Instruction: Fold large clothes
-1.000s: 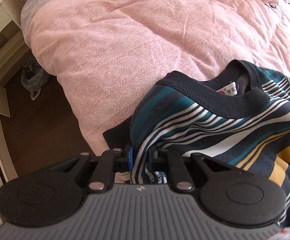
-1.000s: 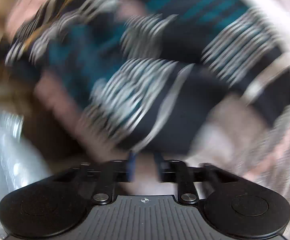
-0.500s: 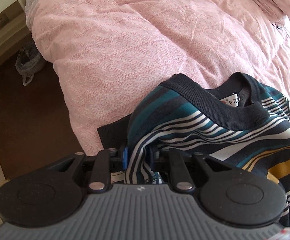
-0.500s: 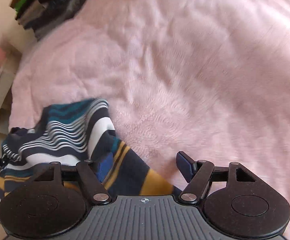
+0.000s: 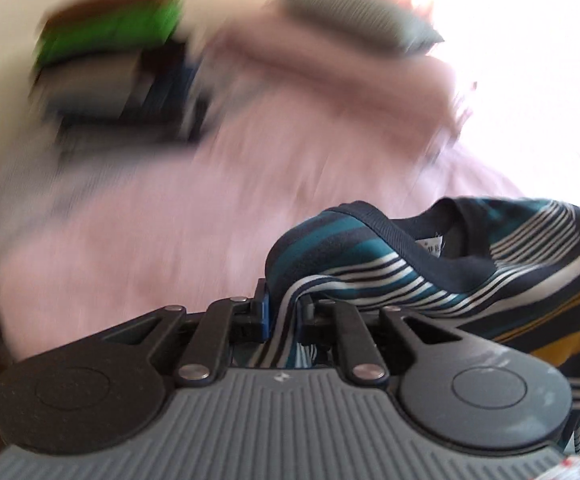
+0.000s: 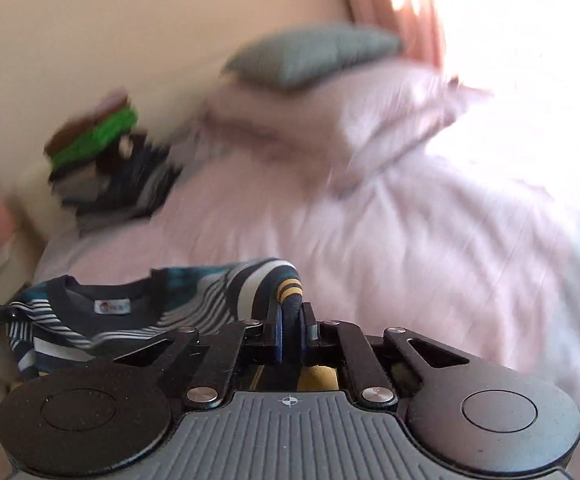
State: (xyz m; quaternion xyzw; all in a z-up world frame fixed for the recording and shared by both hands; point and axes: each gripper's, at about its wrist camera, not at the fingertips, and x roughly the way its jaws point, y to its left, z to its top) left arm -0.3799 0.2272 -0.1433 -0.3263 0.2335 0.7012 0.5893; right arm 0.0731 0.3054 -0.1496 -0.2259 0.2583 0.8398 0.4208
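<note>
- Over the pink bed (image 6: 410, 240): striped sweater (image 5: 470, 276), navy, teal, white and mustard, now slung between both grippers, collar and neck label facing up.
- Left gripper (image 5: 284, 310): fingers pinching a bunched fold of the sweater's shoulder, as in the earlier views; the bed behind it now streaks with blur, so the hand has swung.
- Right gripper (image 6: 290, 326): half a second ago its fingers stood spread over the cloth; they have just been closing and now pinch a rolled edge of the sweater (image 6: 194, 300), a mustard band showing just above them.
- Background: stack of folded clothes (image 6: 102, 160) and grey pillow (image 6: 314, 54) at the far end of the bed, well apart from the work.
- Reading for the task: two-point hold secured; garment appears ready to be spread flat on the bed before any fold. No fold visible yet.
</note>
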